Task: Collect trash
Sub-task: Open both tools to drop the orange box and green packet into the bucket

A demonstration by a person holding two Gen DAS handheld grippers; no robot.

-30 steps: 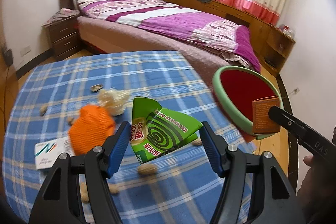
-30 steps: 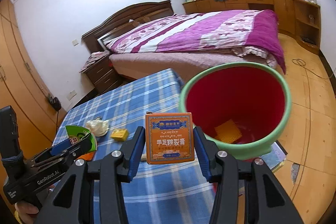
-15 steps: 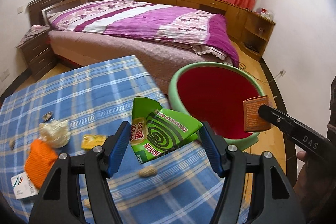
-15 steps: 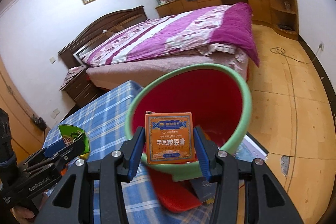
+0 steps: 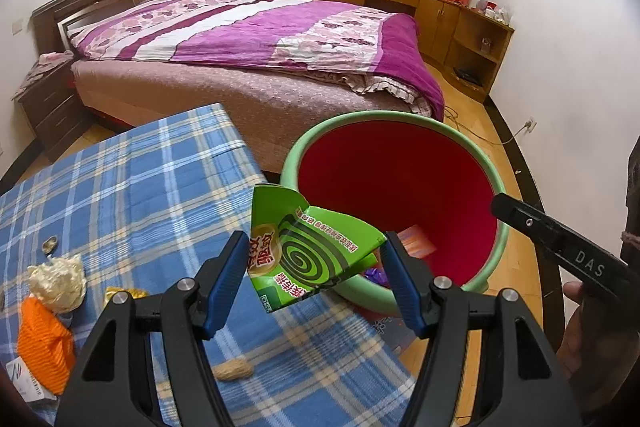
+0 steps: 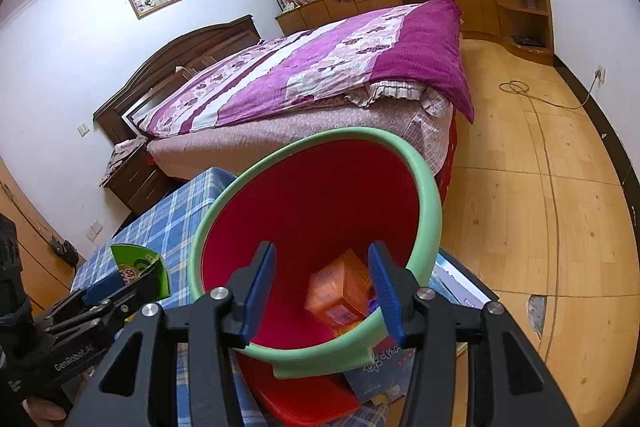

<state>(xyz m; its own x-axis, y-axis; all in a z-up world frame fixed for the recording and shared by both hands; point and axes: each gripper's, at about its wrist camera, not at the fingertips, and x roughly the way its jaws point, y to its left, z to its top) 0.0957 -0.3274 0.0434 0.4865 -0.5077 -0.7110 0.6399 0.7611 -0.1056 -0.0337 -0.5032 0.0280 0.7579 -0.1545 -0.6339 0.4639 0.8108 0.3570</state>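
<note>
Both tongs hang by the red plastic bucket with the mint-green rim (image 5: 496, 247), which stands beside the table under the blue plaid cloth (image 5: 132, 195). Gripping a flattened green cardboard box printed with a spiral coil (image 5: 308, 251), the left gripper (image 5: 314, 281) presses its blue pads on the box's two edges, just short of the bucket's near rim. Over the bucket's mouth, the right gripper (image 6: 322, 289) stands with its jaws parted and nothing between the pads; the small orange cardboard box (image 6: 340, 291) lies loose inside the bucket, tilted. On the cloth lie a crumpled cream wrapper (image 5: 58, 281), an orange ribbed bag (image 5: 42, 345) and a peanut shell (image 5: 232, 373).
</note>
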